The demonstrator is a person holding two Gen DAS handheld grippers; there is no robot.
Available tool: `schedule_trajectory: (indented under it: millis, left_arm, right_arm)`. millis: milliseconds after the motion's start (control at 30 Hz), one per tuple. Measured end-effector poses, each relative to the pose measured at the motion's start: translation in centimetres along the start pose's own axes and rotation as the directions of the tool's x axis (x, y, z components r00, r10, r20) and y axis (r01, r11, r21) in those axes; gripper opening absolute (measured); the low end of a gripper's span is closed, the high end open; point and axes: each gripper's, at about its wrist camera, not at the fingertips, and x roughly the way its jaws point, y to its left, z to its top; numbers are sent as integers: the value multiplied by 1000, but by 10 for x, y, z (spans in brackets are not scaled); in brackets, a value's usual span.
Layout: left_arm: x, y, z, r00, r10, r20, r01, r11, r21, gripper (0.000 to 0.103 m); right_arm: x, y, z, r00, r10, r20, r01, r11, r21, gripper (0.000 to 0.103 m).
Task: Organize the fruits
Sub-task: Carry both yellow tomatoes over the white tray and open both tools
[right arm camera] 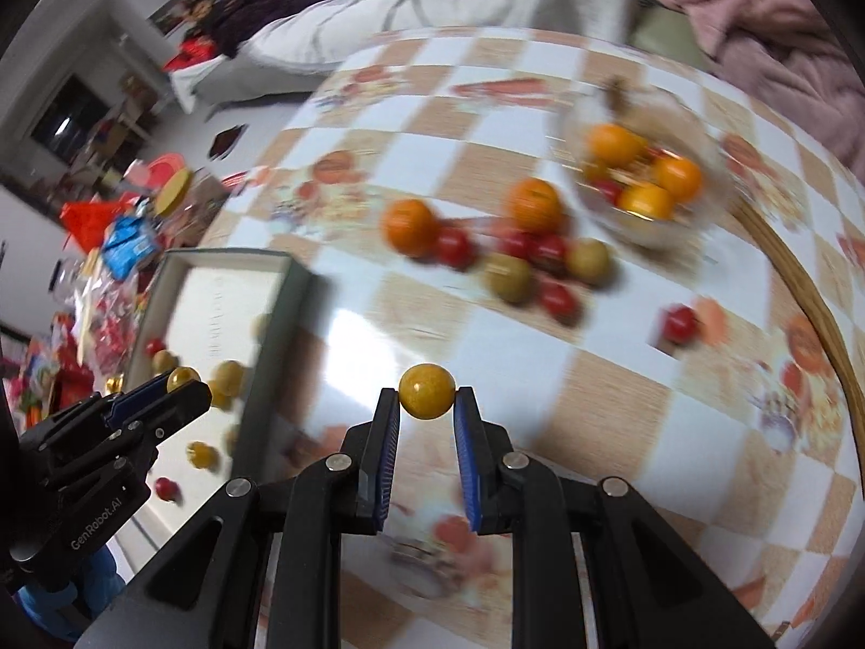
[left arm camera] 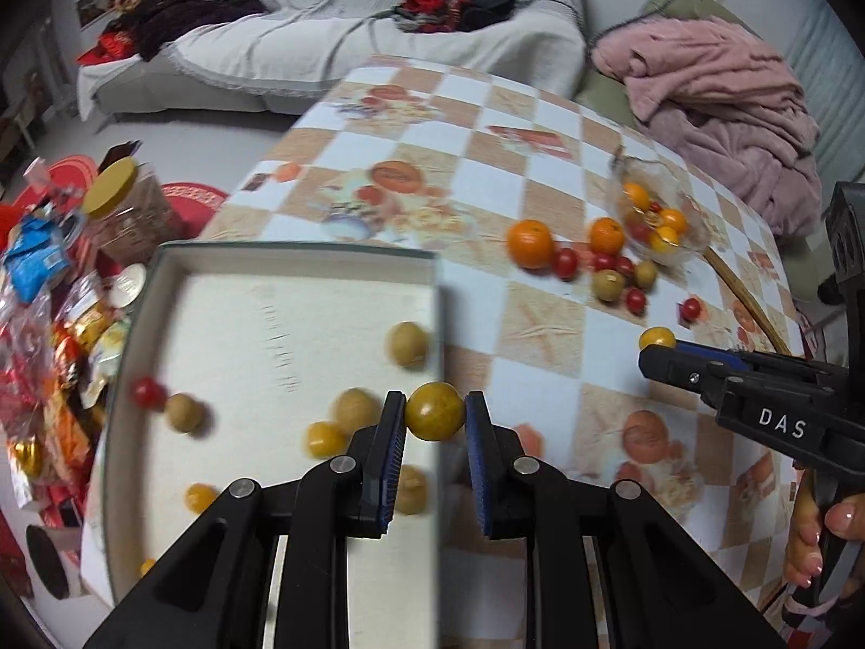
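A yellow-green round fruit [left arm camera: 434,411] sits clamped between the blue-padded fingertips of the left gripper [left arm camera: 436,422], held in the air right over the near right wall of the white box [left arm camera: 303,292] that stands on the left part of the table. The right gripper [right arm camera: 427,411] likewise grips its own catch, a golden yellow fruit [right arm camera: 427,391], pinched at the very tips above the checkered tablecloth [right arm camera: 594,411], just right of the box. Inside the box lie several small fruits, loose and apart: a pale green one [left arm camera: 408,344] near the right wall, another [left arm camera: 185,413] beside a red cherry tomato [left arm camera: 147,392] toward the left wall, and a small yellow one [left arm camera: 326,439] close to the gripper (blur softens them all, so kinds are hard to call). Farther across the table a loose cluster remains: two oranges [left arm camera: 530,244], several red tomatoes [left arm camera: 565,262] and a couple of greenish fruits [left arm camera: 608,285] touching or nearly touching each other, with one lone red tomato [left arm camera: 690,308] set apart toward the right. Behind the cluster stands a clear glass bowl [left arm camera: 697,240] holding small orange and yellow fruits with bits of red. A thin wooden stick [left arm camera: 749,303] lies along the table's right edge. Beyond the table are a sofa under a white cover [left arm camera: 303,48] and a heap of pink blanket [left arm camera: 719,103]; snack packets [left arm camera: 38,265] and a yellow-lidded jar [left arm camera: 130,211] crowd the space left of the box.
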Motion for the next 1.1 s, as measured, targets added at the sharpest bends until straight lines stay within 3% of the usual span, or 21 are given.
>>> schedule_trajectory:
  millis: [233,467,867,1100]
  left_arm:
    - [2,60,-12,997,72,-16,-73,995,-74,23]
    - [24,83,-20,994,94,-56,-99,991,-86,23]
    - [48,94,-22,988,111,-103,-119,990,-81,24]
    - [50,88,-22,983,146,-111,-150,988,-29,24]
  right_arm:
    - [20,71,18,998,50,-23,-52,992,-118,22]
    - [51,113,36,995,73,-66,-83,982,-170,22]
    - [105,142,50,990,4,-144,-40,968,-247,23]
    - [122,149,51,982,-26,-189,-30,958,-286,26]
